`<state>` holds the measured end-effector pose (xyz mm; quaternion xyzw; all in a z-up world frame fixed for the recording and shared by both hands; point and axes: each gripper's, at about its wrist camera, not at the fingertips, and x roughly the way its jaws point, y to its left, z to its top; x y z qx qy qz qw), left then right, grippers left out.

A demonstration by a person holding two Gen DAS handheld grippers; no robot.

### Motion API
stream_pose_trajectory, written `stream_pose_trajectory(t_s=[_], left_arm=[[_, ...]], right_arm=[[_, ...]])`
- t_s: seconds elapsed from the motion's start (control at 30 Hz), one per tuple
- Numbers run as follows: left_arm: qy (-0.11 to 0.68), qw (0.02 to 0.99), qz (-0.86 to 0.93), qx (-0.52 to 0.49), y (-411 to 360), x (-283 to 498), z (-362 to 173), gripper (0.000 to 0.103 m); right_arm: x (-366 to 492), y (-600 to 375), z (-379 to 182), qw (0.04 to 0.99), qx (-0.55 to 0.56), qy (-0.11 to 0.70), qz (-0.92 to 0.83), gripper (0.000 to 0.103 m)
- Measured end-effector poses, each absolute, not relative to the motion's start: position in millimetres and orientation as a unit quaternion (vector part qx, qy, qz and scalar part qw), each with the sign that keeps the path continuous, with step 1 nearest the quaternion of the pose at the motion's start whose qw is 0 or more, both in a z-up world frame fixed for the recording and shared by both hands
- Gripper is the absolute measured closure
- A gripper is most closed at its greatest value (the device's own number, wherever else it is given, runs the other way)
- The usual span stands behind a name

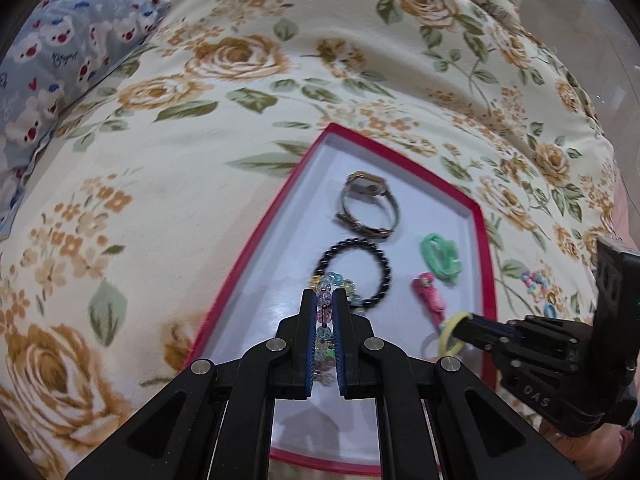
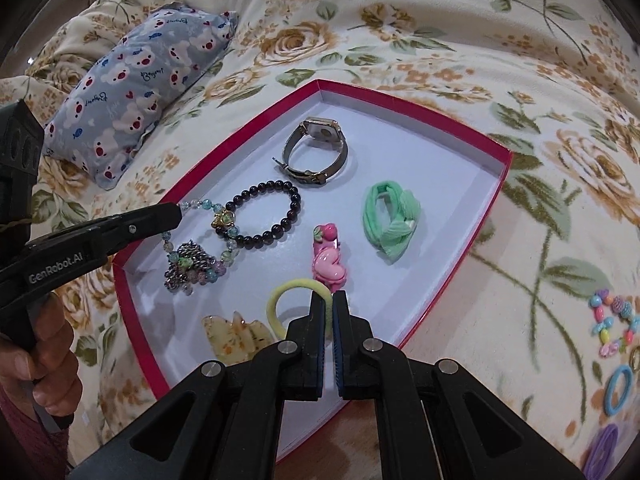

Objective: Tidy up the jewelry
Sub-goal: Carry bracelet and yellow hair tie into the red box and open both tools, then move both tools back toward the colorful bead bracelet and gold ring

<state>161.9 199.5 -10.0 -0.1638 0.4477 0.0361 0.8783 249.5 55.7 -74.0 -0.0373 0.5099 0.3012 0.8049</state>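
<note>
Two views show a red-rimmed tray [image 1: 256, 236] lying on a bed covered by a floral blanket [image 1: 224, 56].

In the left wrist view, the left gripper [image 1: 324, 300] sits at lower centre, its fingers [image 1: 308, 320] pinching a strand of pastel glass beads [image 1: 324, 312] over the tray's white floor. Just above it lies a dark bead bracelet [image 1: 352, 276], then a wristwatch [image 1: 368, 208] further up. A green scrunchie [image 1: 440, 256] and a pink hair clip [image 1: 428, 292] lie to the right. At lower right, the right gripper [image 1: 460, 330] pinches a yellow hair tie [image 1: 452, 332].

In the right wrist view, the right gripper [image 2: 328, 300] at lower centre has its fingers [image 2: 316, 320] pressed on the yellow hair tie [image 2: 288, 292], above the tray's [image 2: 472, 216] near end. The pink hair clip [image 2: 328, 256] is just above, and a yellowish claw clip [image 2: 236, 336] to the left. The left gripper [image 2: 176, 212] enters from the left, holding the pastel glass beads [image 2: 200, 252], which droop onto the tray floor. Loose hair ties and beads [image 2: 616, 328] lie on the blanket at right.
</note>
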Motion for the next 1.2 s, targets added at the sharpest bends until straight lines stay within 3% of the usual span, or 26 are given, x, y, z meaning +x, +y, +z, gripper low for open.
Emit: stream_pose_trajectory(t_s=[0.6, 0.77, 0.9, 1.2], left_arm=[[0.462, 0.868, 0.048, -0.177, 211.3, 170.1, -29.6, 0.096], [0.465, 0.866, 0.05, -0.178, 210.6, 167.8, -27.7, 0.096], [0.461, 0.868, 0.052, -0.174, 206.1, 163.5, -22.0, 0.083], [0.447, 0.878, 0.049, -0.163, 194.1, 149.2, -4.3, 0.076]], right_arm=[[251.2, 52.8, -74.5, 0.801, -0.025, 0.516, 0.301, 0.093], [249.2, 48.8, -69.7, 0.803, -0.014, 0.513, 0.304, 0.081], [245.2, 44.0, -64.7, 0.805, -0.005, 0.508, 0.305, 0.076], [231.2, 15.1, -46.5, 0.82, 0.028, 0.489, 0.295, 0.073]])
